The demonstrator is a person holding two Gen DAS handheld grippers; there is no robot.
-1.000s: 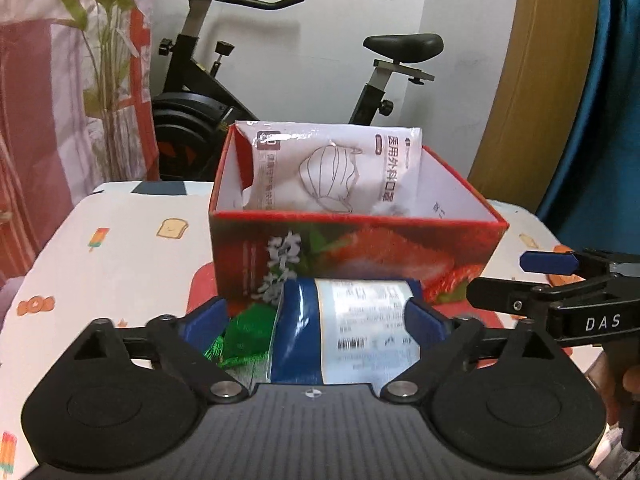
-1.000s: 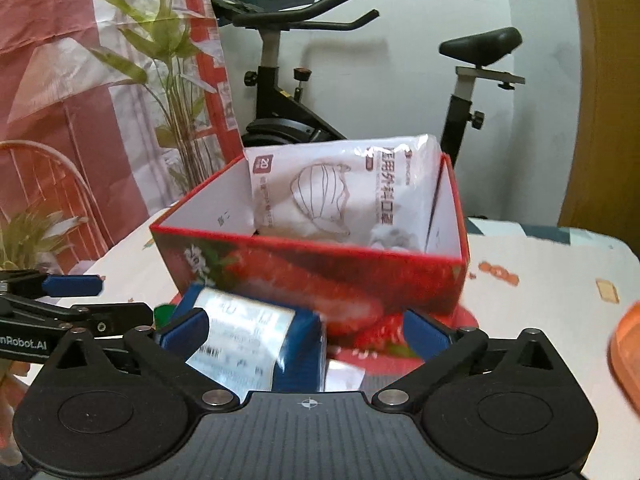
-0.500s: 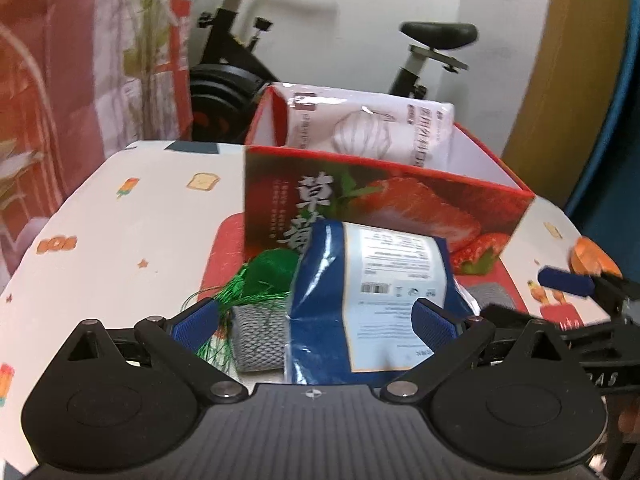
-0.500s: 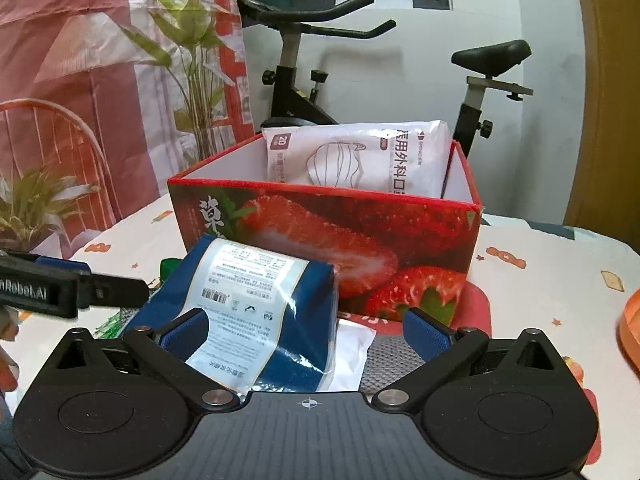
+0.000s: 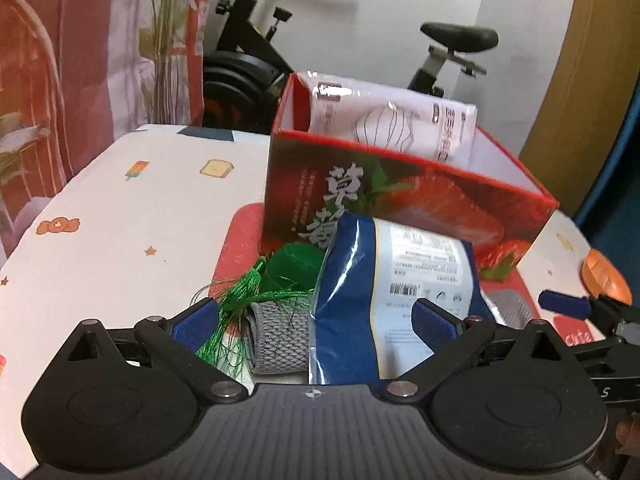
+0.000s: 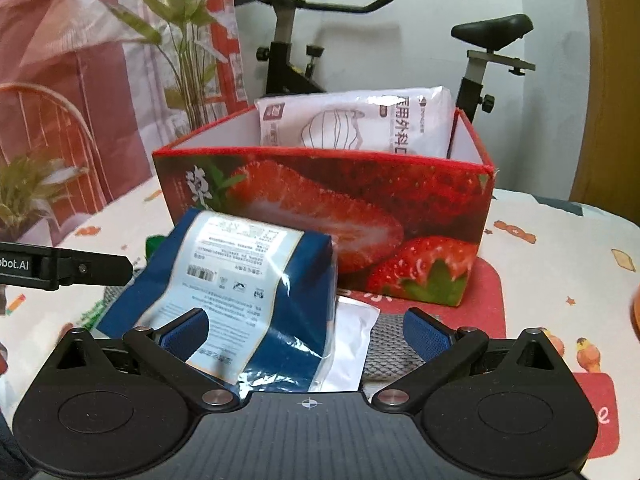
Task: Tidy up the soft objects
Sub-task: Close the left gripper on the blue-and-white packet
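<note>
Both views have pulled back and dropped since a second ago; the blue pack [image 5: 394,304] now shows whole in front of the box [image 5: 400,196], where before only its top edge showed.

Left gripper [image 5: 316,322]: jaws wide apart, blue pads either side of the pile, holding nothing. One pad sits in front of the pack's label; contact cannot be told.

Right gripper [image 6: 306,330]: jaws wide apart, holding nothing. Its left pad overlaps the pack's lower edge in the view; contact cannot be told.

Blue pack [image 6: 236,292]: soft bag with a pale printed label and barcode, lying tilted, top end leaning toward the box front. It rests on a pile on the red mat [image 5: 240,248].

Pile under and beside the pack:
- grey knit piece [image 5: 276,340], left of the pack in the left view; a similar grey knit shows right of it in the right view [image 6: 390,354].
- green tinsel [image 5: 244,304] and a green lump [image 5: 294,266], draped over the grey knit.
- white pouch [image 6: 352,344], flat, partly under the pack.

Box: red, strawberry print, open top, standing on the mat on the counter [image 5: 120,220]. Inside, a white mask pack [image 5: 396,124] stands upright against the back wall, above the rim.

Orange object [image 5: 604,276] at the counter's right edge, well apart from the pile.

Behind the counter: exercise bike [image 6: 288,40], plant [image 6: 180,40].
</note>
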